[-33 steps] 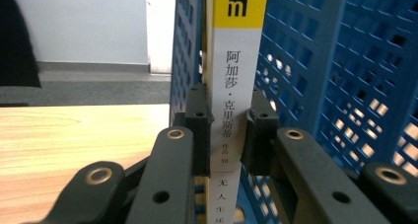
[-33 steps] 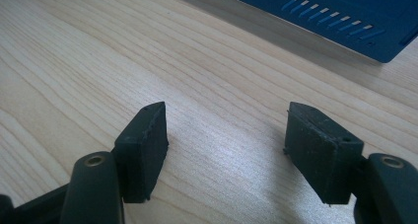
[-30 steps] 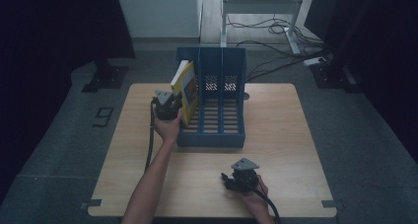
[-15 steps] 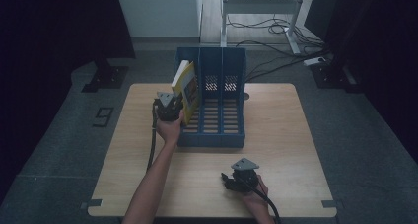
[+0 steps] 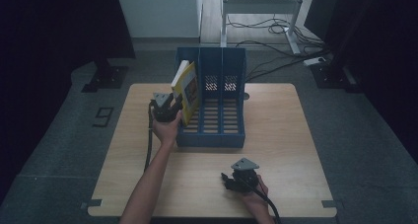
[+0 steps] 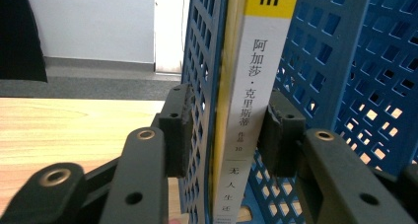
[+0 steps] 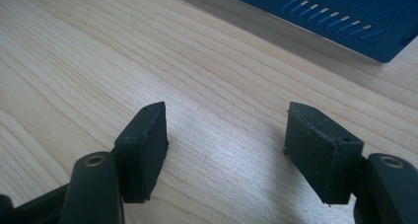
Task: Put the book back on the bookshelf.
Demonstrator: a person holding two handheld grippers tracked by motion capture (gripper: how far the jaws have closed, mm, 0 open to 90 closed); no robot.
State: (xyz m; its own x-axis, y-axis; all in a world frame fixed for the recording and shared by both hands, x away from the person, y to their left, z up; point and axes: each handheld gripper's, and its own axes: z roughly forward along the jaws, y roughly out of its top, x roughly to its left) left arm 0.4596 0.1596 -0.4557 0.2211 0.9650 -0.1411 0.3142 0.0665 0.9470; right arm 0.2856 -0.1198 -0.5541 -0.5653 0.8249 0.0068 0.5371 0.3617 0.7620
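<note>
A yellow and white book (image 5: 186, 88) stands tilted in the leftmost slot of a blue three-slot file holder (image 5: 212, 135). My left gripper (image 5: 173, 104) is at the holder's left side, level with the book. In the left gripper view its jaws (image 6: 226, 132) straddle the book's spine (image 6: 246, 100) and the holder's mesh side wall (image 6: 202, 76). They have just been opening, and the pads (image 6: 177, 130) now stand slightly off both. My right gripper (image 5: 227, 180) rests near the table's front edge. It is open (image 7: 224, 145) over bare wood with nothing between its pads.
The holder's two other slots (image 5: 222, 113) hold nothing. The wooden table (image 5: 286, 135) has free room to the right and in front of the holder. A desk frame and cables (image 5: 266, 21) lie on the floor beyond the table.
</note>
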